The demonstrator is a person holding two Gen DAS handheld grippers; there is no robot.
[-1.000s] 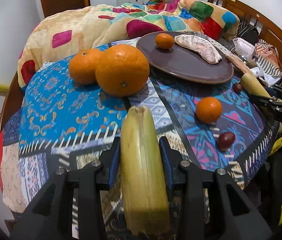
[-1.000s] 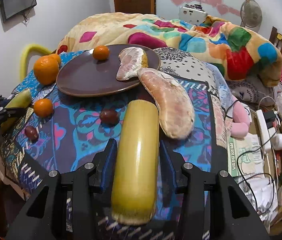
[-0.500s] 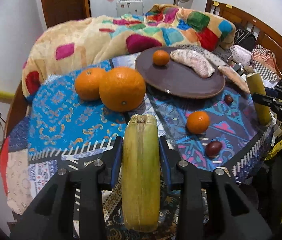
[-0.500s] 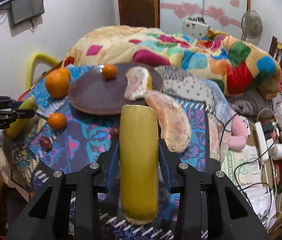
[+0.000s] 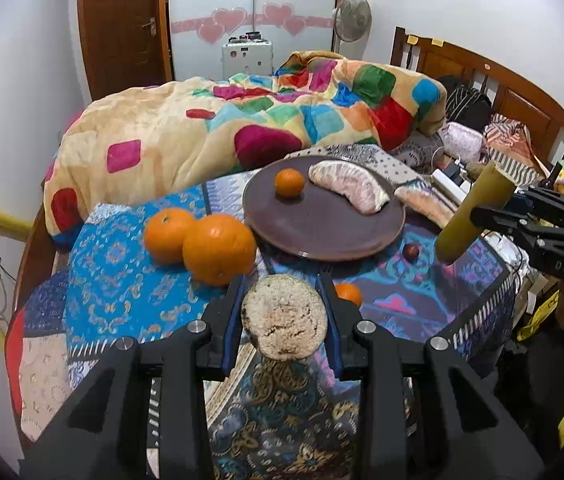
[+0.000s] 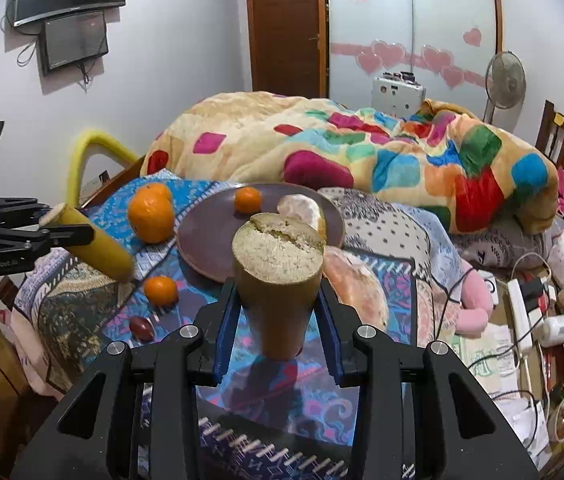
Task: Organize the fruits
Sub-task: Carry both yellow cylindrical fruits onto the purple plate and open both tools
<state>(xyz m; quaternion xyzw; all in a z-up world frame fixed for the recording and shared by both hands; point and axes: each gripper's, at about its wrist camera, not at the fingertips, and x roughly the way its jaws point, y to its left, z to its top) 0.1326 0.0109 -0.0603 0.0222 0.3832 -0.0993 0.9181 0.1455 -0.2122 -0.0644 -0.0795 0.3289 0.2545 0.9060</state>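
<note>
Left tongs (image 5: 284, 312) clamped, right tongs (image 6: 277, 300) clamped, both tilted downward

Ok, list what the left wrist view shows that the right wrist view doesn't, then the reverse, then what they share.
Only the left wrist view shows the right gripper side-on, clamping its yellow stalk piece, and the wooden headboard.

Only the right wrist view shows the wall screens, the left gripper clamping its own stalk piece, and the power strip.

Both show the brown plate with a small orange and a peeled pomelo segment, plus the patchwork blanket.
</note>
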